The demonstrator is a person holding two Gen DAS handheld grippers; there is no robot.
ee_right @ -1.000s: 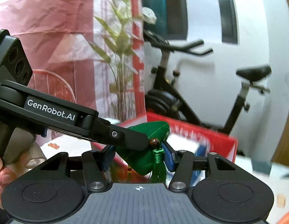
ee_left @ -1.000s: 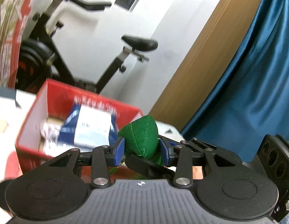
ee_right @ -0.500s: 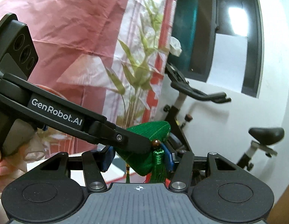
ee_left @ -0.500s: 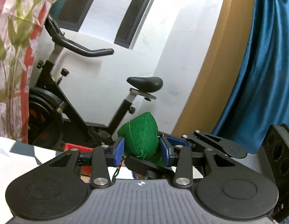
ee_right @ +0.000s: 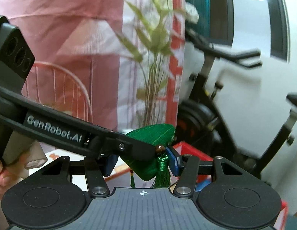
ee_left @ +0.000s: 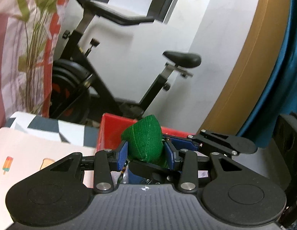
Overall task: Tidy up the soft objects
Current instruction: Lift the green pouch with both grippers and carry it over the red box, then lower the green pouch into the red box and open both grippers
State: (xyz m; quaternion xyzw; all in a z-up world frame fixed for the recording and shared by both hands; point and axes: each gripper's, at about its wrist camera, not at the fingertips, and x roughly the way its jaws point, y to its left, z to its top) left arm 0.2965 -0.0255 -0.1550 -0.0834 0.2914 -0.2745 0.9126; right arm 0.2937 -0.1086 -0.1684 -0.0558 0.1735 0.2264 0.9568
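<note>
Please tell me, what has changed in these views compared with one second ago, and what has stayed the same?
Both views swung. In the left wrist view the red box sank from sight, then returned behind the green pouch, its contents now hidden. Nothing was taken or released: the left gripper and the right gripper stay shut on the same pouch, its tassel still hanging.

light: even, bright indoor | blur: background smeared (motion) | edges: fisheye-curved

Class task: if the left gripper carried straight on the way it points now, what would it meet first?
Probably the red box, just beyond the left gripper and the green pouch it clamps; depth is hard to judge. The exercise bike stands farther back.
</note>
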